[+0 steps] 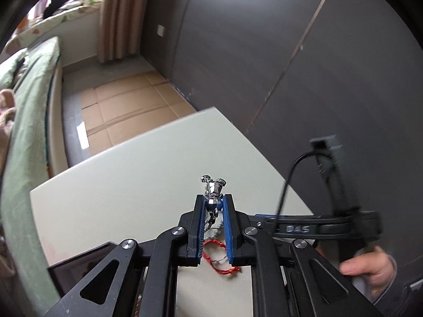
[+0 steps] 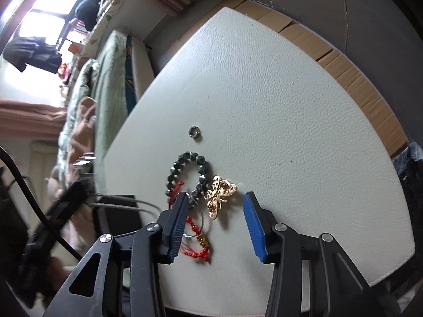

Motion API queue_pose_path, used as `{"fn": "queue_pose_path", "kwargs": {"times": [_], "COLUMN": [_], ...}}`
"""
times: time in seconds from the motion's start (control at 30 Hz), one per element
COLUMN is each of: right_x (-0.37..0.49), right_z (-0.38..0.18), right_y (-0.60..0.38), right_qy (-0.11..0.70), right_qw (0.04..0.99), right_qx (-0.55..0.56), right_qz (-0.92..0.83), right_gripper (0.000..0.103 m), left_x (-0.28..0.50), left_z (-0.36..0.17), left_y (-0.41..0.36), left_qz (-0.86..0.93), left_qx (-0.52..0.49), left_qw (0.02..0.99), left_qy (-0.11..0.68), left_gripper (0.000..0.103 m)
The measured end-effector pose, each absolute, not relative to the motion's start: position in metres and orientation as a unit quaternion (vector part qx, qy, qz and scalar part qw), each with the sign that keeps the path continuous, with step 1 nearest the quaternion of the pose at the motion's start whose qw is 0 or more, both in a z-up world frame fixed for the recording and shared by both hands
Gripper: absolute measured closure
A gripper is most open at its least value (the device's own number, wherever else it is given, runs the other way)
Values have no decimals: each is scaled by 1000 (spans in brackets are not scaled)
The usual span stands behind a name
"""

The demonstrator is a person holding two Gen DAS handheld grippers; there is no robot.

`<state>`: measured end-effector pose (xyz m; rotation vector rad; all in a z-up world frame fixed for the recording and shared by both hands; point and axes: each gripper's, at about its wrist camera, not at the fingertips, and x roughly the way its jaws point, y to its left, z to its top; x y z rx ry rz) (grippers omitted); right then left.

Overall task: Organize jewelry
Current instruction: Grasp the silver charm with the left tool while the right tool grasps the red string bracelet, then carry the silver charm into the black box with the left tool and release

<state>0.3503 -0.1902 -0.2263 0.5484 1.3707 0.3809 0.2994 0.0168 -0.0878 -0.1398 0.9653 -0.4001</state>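
My left gripper (image 1: 214,200) is shut on a small silver charm (image 1: 212,188), held above the white leather-textured tabletop (image 1: 132,185); its chain (image 1: 208,224) dangles between the blue pads. Below it a red cord (image 1: 220,262) lies on the top. My right gripper (image 2: 215,197) stands open low over the tabletop (image 2: 290,132), and a gold butterfly brooch (image 2: 220,194) lies between its fingers without touching the pads. Just left of the brooch lie a dark bead bracelet (image 2: 185,174) and a red cord bracelet with a gold bead (image 2: 201,241). A small metal ring (image 2: 194,132) lies farther out.
A dark box (image 1: 79,264) stands at the table's near left corner. A hand (image 1: 370,264) holds the other gripper's handle at the right of the left wrist view. Beyond the table are flattened cardboard (image 1: 127,111) on the floor, a green-covered bed (image 1: 29,105) and a dark wall (image 1: 290,52).
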Motion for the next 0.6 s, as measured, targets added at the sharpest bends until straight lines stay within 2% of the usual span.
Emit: {"fn": "queue_pose_path", "kwargs": {"times": [0.4,0.6], "right_x": [349,347], "right_z": [-212,-208], "right_y": [-144,-141], "right_qy": [606,599], "right_qw": [782,792], "right_qx": [98,70], "right_qz": [108,95], "right_gripper": [60,70], "left_x": [272,253], "left_z": [-32,-1], "left_y": [65,84], "left_qz": [-186,-183], "left_qx": [-134,-140], "left_qw": [896,912], "left_qy": [380,340], "left_gripper": [90,90]}}
